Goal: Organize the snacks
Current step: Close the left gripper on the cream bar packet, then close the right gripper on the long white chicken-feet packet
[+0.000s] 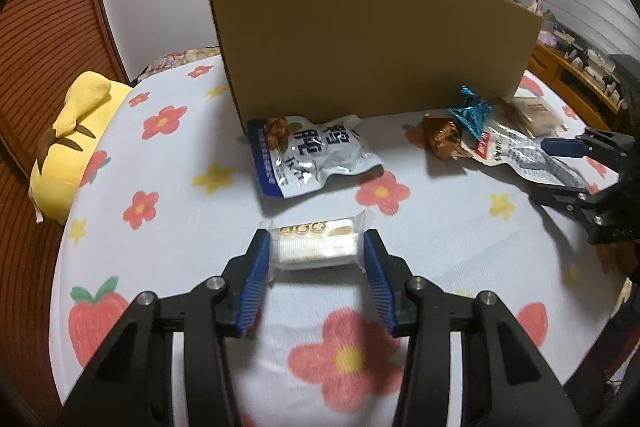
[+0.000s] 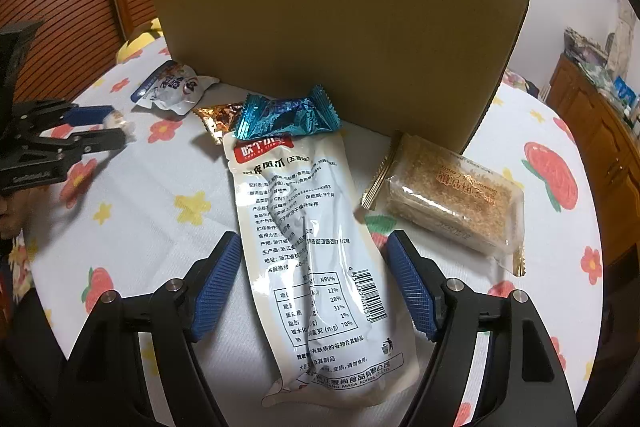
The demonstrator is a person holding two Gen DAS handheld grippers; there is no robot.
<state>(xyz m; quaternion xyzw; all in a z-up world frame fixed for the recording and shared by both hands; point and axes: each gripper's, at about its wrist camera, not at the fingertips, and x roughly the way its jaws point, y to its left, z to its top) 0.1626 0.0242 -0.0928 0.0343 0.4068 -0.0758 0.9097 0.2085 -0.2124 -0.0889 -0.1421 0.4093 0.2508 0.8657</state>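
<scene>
We take the cardboard box [image 1: 372, 43] as our landmark; it stands upright on the floral bedsheet [image 1: 168, 227]. Far to its left a yellow plush toy [image 1: 76, 143] lies at the sheet's edge. Touching the box's left front corner is a silver-and-blue snack pouch [image 1: 310, 155]. In front of that pouch, nearer to us, our left gripper [image 1: 316, 255] has its blue fingers [image 1: 256, 279] pressed on either end of a small clear-wrapped pastry [image 1: 314, 245], grasping it just above the sheet.

Before the box's right half, a brown-gold candy wrapper [image 2: 218, 117] lies beside a teal foil candy [image 2: 286, 117], which rests on the top edge of a long white chicken-feet packet [image 2: 312, 247]. That packet runs from the box toward us, and our right gripper [image 2: 314, 287] straddles its lower half with fingers [image 2: 412, 291] spread wide, released, neither one touching the packet. Right of the packet, near the box's right front corner, lies a clear-wrapped sesame cake [image 2: 452, 199], apart from the fingers.
</scene>
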